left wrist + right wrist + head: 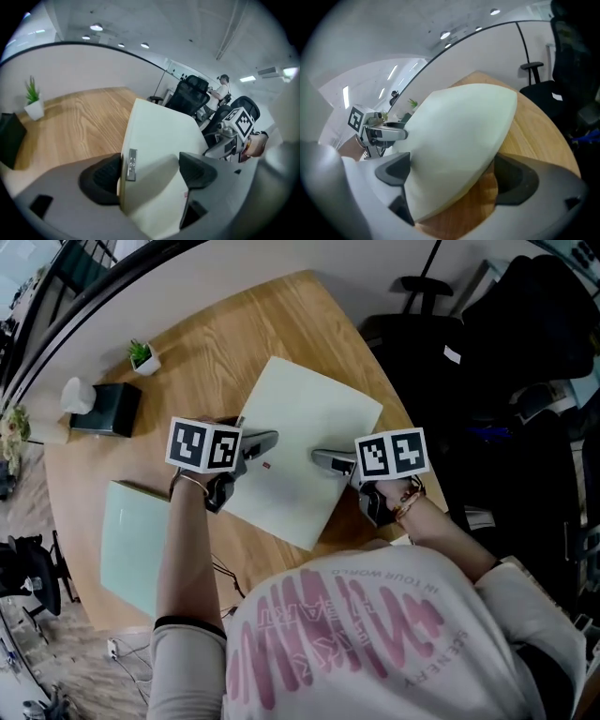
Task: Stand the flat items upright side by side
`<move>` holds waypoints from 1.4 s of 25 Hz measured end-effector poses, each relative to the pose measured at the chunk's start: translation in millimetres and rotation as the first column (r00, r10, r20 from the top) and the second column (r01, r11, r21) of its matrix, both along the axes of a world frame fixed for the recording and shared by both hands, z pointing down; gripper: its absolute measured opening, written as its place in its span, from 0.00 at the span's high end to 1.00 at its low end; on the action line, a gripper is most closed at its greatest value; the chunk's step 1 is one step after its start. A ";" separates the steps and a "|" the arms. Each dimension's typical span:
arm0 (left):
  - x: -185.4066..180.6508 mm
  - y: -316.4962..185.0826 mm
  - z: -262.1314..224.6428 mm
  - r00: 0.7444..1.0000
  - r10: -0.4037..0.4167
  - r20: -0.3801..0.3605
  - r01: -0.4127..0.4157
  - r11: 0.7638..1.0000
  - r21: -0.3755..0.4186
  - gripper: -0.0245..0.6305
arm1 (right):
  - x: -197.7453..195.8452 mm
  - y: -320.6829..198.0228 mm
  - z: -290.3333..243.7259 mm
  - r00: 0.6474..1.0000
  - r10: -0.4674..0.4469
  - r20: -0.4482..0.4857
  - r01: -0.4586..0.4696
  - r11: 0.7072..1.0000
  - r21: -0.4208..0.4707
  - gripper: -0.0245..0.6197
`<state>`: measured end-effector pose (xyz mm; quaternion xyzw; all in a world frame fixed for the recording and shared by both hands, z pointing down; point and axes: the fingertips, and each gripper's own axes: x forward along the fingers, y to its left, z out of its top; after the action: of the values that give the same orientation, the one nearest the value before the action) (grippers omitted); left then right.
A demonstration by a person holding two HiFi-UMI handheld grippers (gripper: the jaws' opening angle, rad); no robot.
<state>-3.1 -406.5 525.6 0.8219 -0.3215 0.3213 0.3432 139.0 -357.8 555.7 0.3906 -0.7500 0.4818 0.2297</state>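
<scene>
The left hand-held gripper point(271, 440) and right hand-held gripper point(320, 459) are straddling the pale panel point(309, 404) at opposite edges, jaws apart and not clamping. Probably they are bracing it from both sides — readying to tip it upright.

Head view steeply down — gripper views close, face to face (common: pale board point(309, 409))

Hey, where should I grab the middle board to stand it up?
By its thin side edges, one gripper from each side: the board is thin and wide, so only its edges fit between jaws. The left gripper and right gripper straddle opposite edges, jaws open.
</scene>
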 end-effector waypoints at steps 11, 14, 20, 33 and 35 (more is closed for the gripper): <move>-60.0 0.3 -104.8 0.928 -0.313 -0.202 0.372 0.790 0.487 0.36 | -57.1 -73.8 -117.6 0.974 -0.176 -0.145 0.227 0.800 0.556 0.05; -57.6 3.9 -131.3 0.926 -0.324 -0.193 0.373 0.719 0.586 0.36 | -60.6 -86.7 -164.1 0.992 -0.103 -0.074 0.126 0.725 0.677 0.05; -66.1 8.2 -170.5 0.893 -0.367 -0.261 0.443 0.605 0.661 0.34 | -72.7 -86.6 -219.8 0.983 -0.146 -0.110 0.173 0.546 0.820 0.05; -55.2 21.0 -146.1 0.922 -0.365 -0.133 0.357 0.660 0.661 0.39 | -66.9 -82.7 -228.3 0.984 -0.155 -0.089 0.160 0.541 0.826 0.05; -54.1 26.1 -138.2 0.926 -0.359 -0.114 0.343 0.676 0.652 0.41 | -64.3 -75.9 -218.9 0.982 -0.157 -0.110 0.179 0.544 0.820 0.05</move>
<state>-57.3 -380.4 387.4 0.8084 -0.5696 0.1241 0.0812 74.7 -433.8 336.8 0.3848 -0.9189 0.0458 0.0738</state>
